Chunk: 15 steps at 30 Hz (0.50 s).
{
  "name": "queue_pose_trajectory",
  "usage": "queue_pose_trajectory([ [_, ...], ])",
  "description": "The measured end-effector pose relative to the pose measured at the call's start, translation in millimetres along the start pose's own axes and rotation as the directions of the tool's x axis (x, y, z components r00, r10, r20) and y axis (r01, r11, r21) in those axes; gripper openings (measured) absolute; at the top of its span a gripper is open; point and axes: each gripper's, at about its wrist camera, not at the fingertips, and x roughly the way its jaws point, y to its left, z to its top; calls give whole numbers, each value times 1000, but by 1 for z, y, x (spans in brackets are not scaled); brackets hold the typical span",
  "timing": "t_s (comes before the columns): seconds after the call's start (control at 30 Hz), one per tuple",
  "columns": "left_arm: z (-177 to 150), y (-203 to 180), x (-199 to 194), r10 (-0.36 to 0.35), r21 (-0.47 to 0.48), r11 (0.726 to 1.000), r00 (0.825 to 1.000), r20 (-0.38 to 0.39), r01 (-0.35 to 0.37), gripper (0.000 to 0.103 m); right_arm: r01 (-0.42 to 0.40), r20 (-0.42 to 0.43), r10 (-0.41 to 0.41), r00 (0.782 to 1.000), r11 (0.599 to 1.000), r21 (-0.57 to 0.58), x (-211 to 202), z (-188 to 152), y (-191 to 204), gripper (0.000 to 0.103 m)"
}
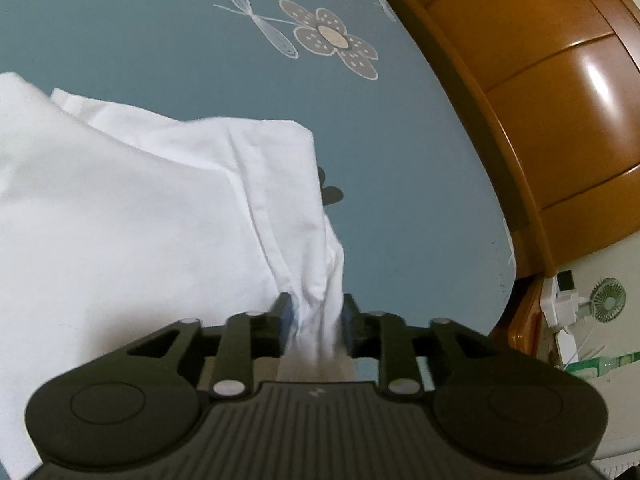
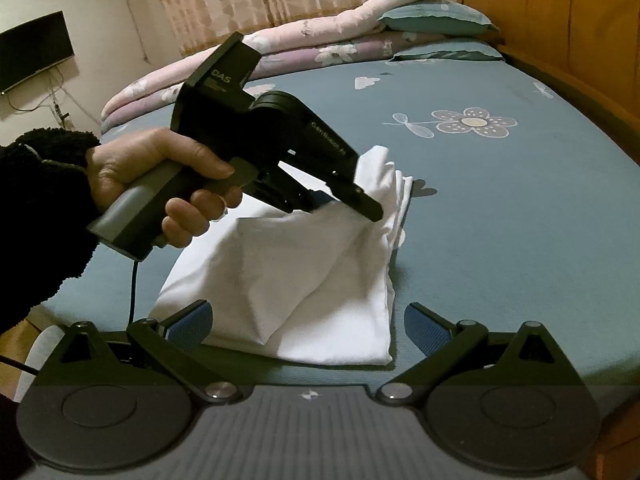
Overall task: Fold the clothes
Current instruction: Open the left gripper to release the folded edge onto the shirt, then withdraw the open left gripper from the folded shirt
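The white garment point(image 2: 304, 280) lies partly folded on the blue flowered bed sheet point(image 2: 520, 220), toward the bed's near edge, its squared lower corner closest to the right tongs. One bunched end of it rises off the sheet into the left tongs point(image 1: 316, 316), whose blue pads point(image 1: 286, 316) stand narrowly apart with the gathered cloth between them; whether they press it cannot be told. A hand point(image 2: 160, 176) in a dark fleecy sleeve point(image 2: 44, 200) grips that tool's grey handle. The right tongs point(image 2: 308, 320) hang wide, holding nothing, one pad on each side of the garment's near edge. Folded quilts point(image 2: 280, 40) and pillows point(image 2: 436, 18) are stacked at the bed's far edge, beside the wooden headboard point(image 1: 560, 100).
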Motion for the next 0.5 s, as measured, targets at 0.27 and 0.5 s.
queue_pose_trajectory([
  [0.27, -5, -24, -24, -19, 145, 989, 999, 27, 15, 51, -1, -4, 1, 1000, 1000, 21, -2, -2, 0, 103],
  [0.5, -39, -32, -66, 115, 410, 898, 984, 136, -162, 59, -35, 32, 33, 999, 996, 77, -7, -4, -4, 103],
])
